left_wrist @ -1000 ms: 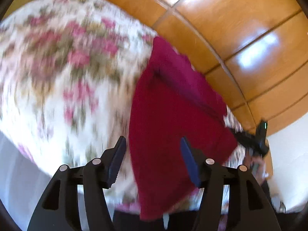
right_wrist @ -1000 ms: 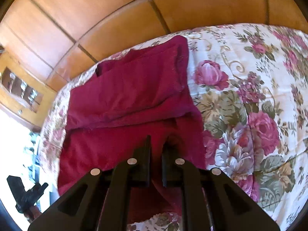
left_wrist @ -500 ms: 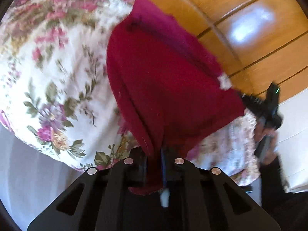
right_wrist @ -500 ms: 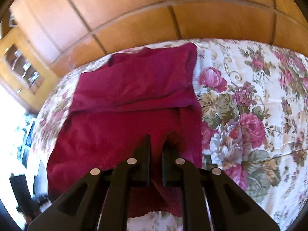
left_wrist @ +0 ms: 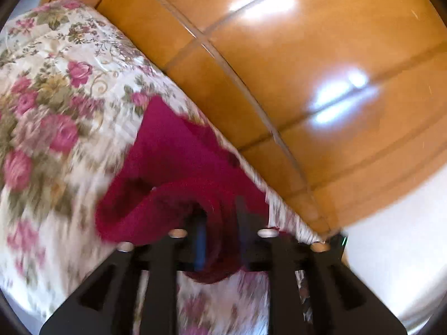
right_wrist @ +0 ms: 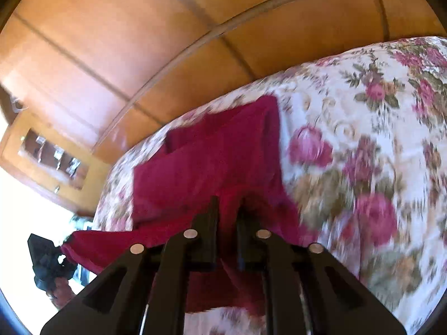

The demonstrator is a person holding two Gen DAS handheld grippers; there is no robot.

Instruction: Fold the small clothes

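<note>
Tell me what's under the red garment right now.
The floral bedspread lies under the red garment and shows all around it. Both grippers, left and right, pinch its near edge. Anything beneath the cloth's middle is covered.

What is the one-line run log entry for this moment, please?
stage: folding | left gripper: shut on red cloth | right gripper: shut on red cloth | cloth: near edge lifted over flowered bedspread

A cream quilted bedspread printed with pink roses and green leaves (left_wrist: 69, 89) (right_wrist: 363, 128) lies before glossy orange-brown wooden wall panels (left_wrist: 293, 69) (right_wrist: 139, 42), with a glass-fronted wooden cabinet (right_wrist: 51, 159) at the left.
</note>
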